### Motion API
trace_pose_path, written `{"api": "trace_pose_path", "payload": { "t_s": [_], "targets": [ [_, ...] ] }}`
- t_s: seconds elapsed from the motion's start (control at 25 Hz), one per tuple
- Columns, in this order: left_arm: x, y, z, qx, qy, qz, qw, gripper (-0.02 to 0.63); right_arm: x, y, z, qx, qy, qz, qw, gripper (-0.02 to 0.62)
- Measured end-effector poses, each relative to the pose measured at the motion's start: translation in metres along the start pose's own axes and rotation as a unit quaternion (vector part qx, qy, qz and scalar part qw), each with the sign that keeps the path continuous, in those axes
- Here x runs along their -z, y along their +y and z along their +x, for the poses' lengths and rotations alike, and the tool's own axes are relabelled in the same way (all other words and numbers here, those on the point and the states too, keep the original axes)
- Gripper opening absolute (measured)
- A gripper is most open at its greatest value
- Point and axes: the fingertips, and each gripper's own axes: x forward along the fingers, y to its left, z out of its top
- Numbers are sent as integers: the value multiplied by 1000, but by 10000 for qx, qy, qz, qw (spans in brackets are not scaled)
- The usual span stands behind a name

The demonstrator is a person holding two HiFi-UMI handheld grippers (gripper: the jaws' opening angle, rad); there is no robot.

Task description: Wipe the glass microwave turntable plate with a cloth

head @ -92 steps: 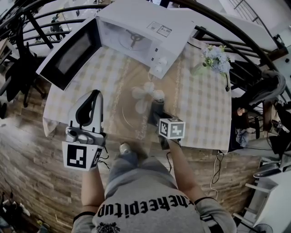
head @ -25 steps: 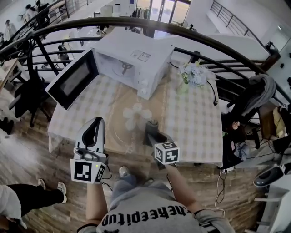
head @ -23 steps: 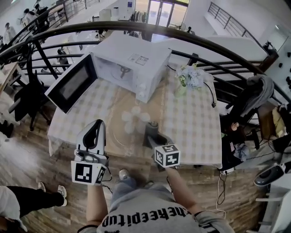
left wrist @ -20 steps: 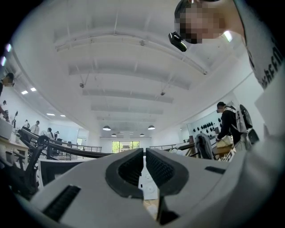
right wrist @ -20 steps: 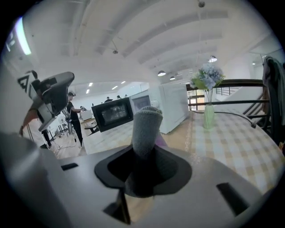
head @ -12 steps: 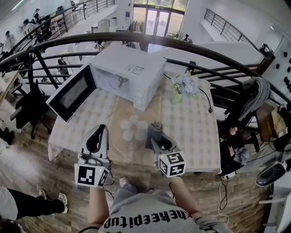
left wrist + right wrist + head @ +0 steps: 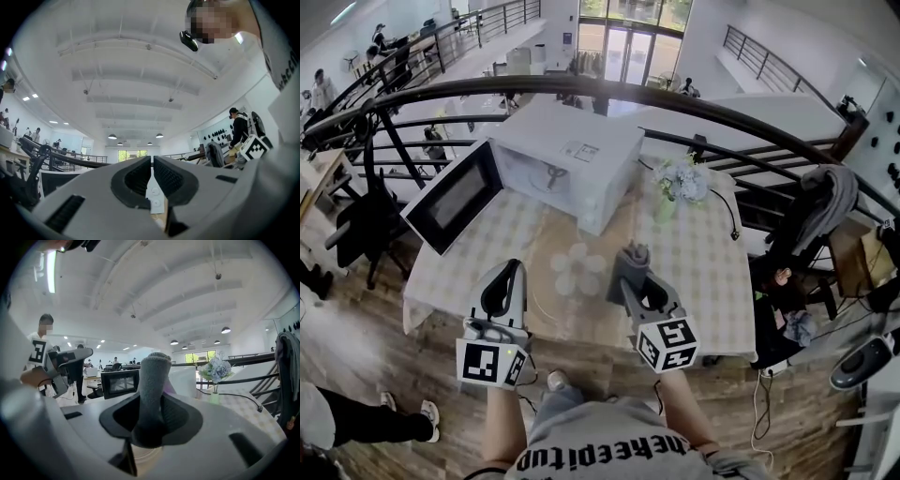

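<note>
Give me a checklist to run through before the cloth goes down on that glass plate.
1. Cloth gripped: ok. The grey cloth is clamped in the right gripper.
2. Plate reachable: ok. The glass plate lies flat on the table, outside the microwave.
3. Left gripper free to help: ok. Its jaws are shut on nothing.
4. Cloth on the glass: not ok. It seems held up, by the plate's right edge.
5. Flower vase out of the way: ok. It stands apart, further back.
6. Dirt on the plate: cannot tell.
</note>
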Motion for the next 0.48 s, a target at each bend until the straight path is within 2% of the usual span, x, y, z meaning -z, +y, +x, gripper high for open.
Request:
{"api": "trace_pose_path", "payload": {
  "t_s": [0.48],
  "targets": [
    [-9,3,-3,-64,-11,64,10000,18,-54,-1,-17,80,-641,-295,9975,127]
  ]
}}
